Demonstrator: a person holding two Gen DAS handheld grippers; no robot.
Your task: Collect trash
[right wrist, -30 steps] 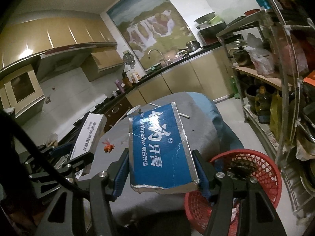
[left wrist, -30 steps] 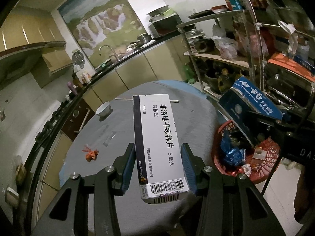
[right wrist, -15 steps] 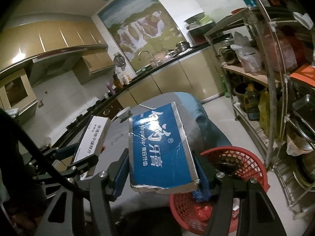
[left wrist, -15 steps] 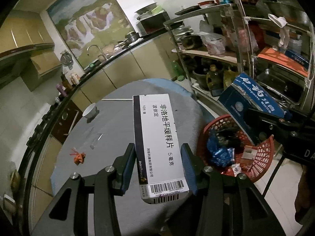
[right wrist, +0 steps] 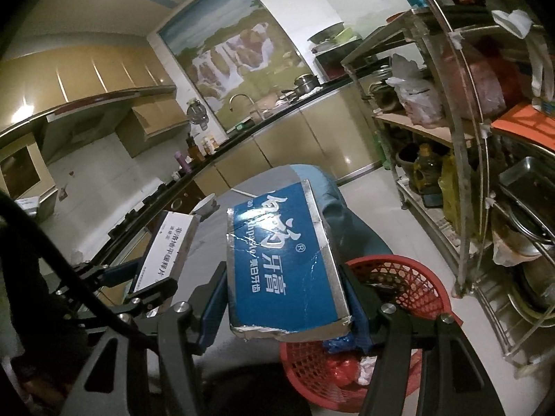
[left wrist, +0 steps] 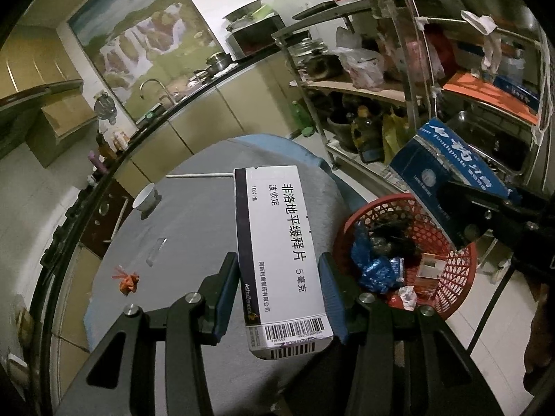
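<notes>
My left gripper (left wrist: 279, 294) is shut on a white medicine box (left wrist: 277, 246) and holds it above the round grey table (left wrist: 194, 228), left of the red basket (left wrist: 454, 277). My right gripper (right wrist: 284, 305) is shut on a blue toothpaste box (right wrist: 281, 263) and holds it over the near rim of the red basket (right wrist: 409, 280). The toothpaste box also shows in the left wrist view (left wrist: 447, 176), above the basket. The medicine box also shows in the right wrist view (right wrist: 166, 253). The basket holds several wrappers. An orange scrap (left wrist: 127, 279) lies on the table at the left.
A white bowl (left wrist: 147, 199) and a thin white stick (left wrist: 199, 175) lie at the table's far side. A clear wrapper (left wrist: 156, 251) lies mid-table. A metal shelf rack (left wrist: 416, 79) crowded with pots and bags stands right of the basket. A kitchen counter with sink (left wrist: 156, 104) runs behind.
Both grippers have moved right toward the basket with their boxes still held. The basket shows larger and nearer in both views.
</notes>
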